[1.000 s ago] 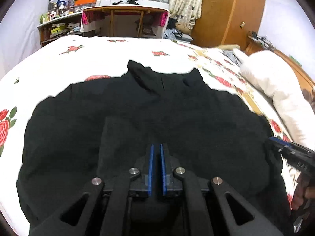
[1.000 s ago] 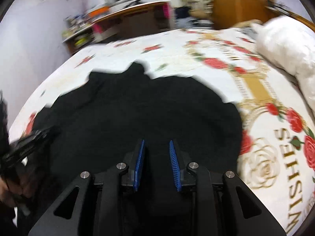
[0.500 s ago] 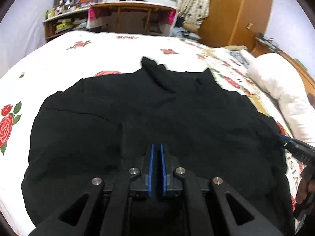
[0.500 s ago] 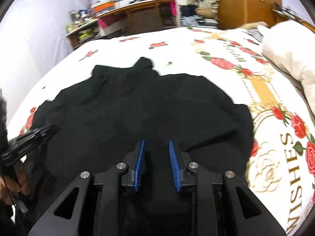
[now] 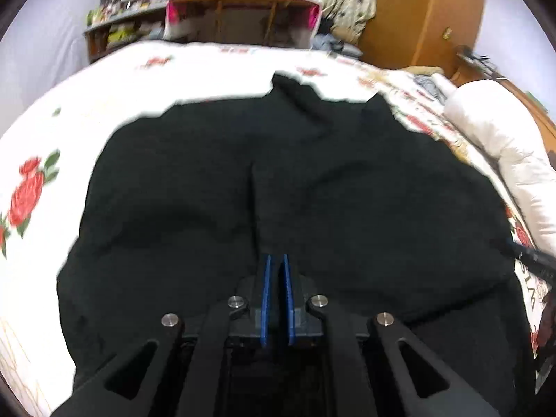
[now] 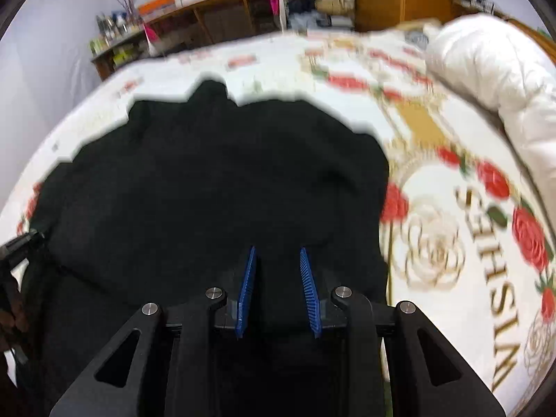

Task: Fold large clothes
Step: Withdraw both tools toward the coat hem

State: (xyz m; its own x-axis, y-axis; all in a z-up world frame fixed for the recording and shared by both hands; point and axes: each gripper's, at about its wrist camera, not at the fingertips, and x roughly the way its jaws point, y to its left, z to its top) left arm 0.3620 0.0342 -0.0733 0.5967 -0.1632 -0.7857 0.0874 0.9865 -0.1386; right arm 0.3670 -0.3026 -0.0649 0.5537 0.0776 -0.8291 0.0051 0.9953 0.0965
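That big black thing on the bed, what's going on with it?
Someone is folding a black garment spread on a rose-print bedspread, holding a gripper in each hand. The left gripper is nearly shut, apparently pinching the near edge of the cloth. The right gripper has its jaws apart, and whether it grips cloth is unclear. A white duvet lies bundled to the right.

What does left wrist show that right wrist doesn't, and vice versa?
Left wrist only: nearly shut left tongs on dark cloth, and a big red rose print at the sheet's left edge. Right wrist only: right tongs parted wider, plus gold "WISHES" lettering. Both: the black garment spread on the floral bedsheet, white puffy quilt, wooden desk.
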